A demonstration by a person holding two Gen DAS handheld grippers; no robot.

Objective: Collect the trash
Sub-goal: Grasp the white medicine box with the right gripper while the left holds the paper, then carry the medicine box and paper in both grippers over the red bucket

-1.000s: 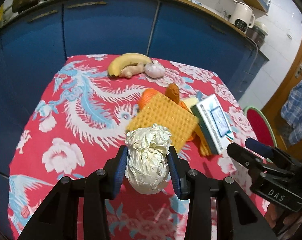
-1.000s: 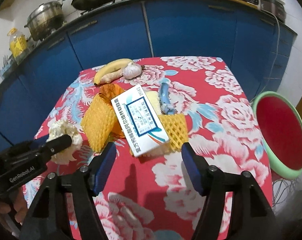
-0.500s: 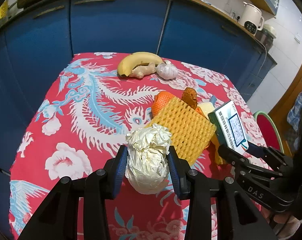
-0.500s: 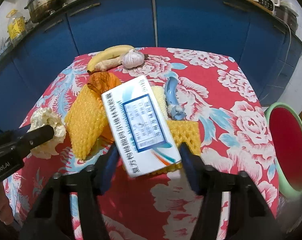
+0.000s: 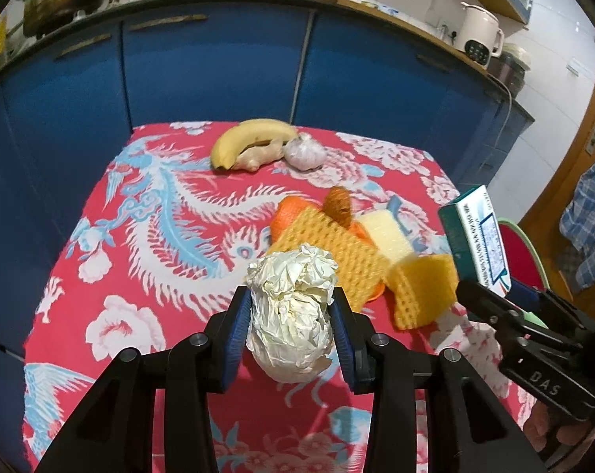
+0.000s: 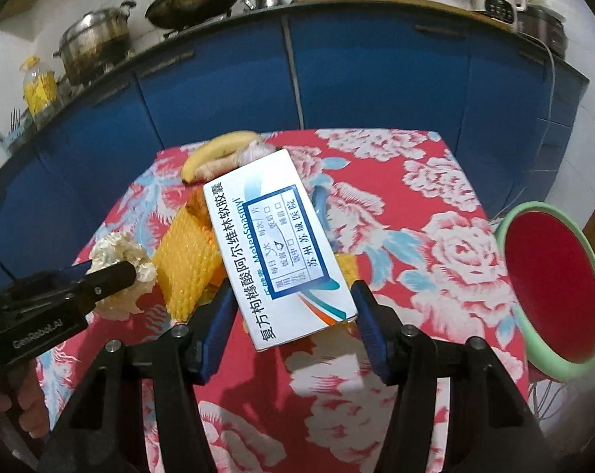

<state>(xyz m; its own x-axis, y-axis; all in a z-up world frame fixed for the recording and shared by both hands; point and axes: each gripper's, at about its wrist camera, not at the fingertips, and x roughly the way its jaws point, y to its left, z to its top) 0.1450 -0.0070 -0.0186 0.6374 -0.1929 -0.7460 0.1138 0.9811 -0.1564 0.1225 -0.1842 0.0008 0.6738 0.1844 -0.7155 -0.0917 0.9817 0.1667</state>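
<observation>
My left gripper [image 5: 292, 327] is shut on a crumpled white paper ball [image 5: 291, 315] and holds it above the red flowered tablecloth [image 5: 140, 276]. My right gripper [image 6: 295, 315] is shut on a white and blue medicine box [image 6: 276, 248], lifted off the table; the box also shows in the left wrist view [image 5: 480, 236]. Yellow foam nets [image 5: 337, 252] and an orange peel [image 5: 337, 201] lie at mid table. The paper ball shows at the left of the right wrist view [image 6: 120, 264].
A banana [image 5: 250, 138], a ginger piece [image 5: 258, 155] and a garlic bulb [image 5: 303, 149] lie at the table's far edge. A red bin with a green rim [image 6: 553, 291] stands to the right of the table. Blue cabinets [image 5: 218, 71] stand behind.
My right gripper has closed on the medicine box and lifted it off the foam nets. My left gripper keeps hold of the paper ball and has drifted slightly.
</observation>
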